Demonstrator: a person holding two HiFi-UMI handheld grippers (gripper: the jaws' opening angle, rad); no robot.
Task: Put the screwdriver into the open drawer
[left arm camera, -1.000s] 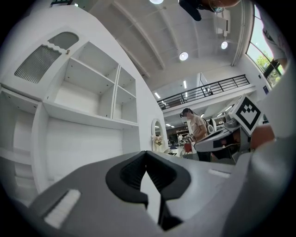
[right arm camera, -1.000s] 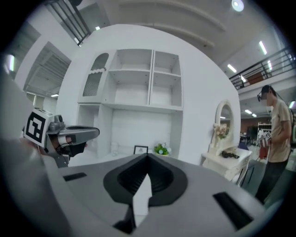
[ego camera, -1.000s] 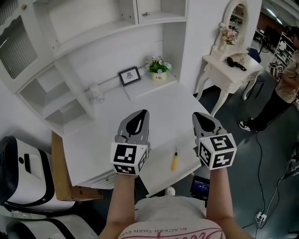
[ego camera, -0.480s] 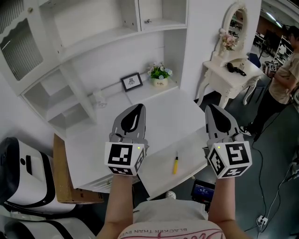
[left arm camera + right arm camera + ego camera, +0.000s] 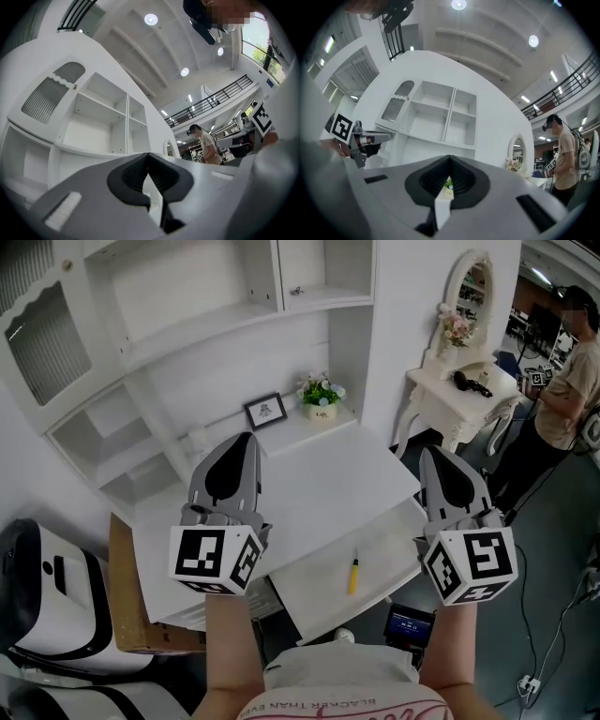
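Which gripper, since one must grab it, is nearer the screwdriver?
Right, by the head view. The right gripper hangs above and just right of the screwdriver; the left gripper hangs above it, farther off to its left.

The screwdriver (image 5: 353, 573) lies in the open drawer (image 5: 309, 585) before the worktop (image 5: 309, 479), a picture frame (image 5: 265, 412) and flower pot (image 5: 322, 396) at its back.
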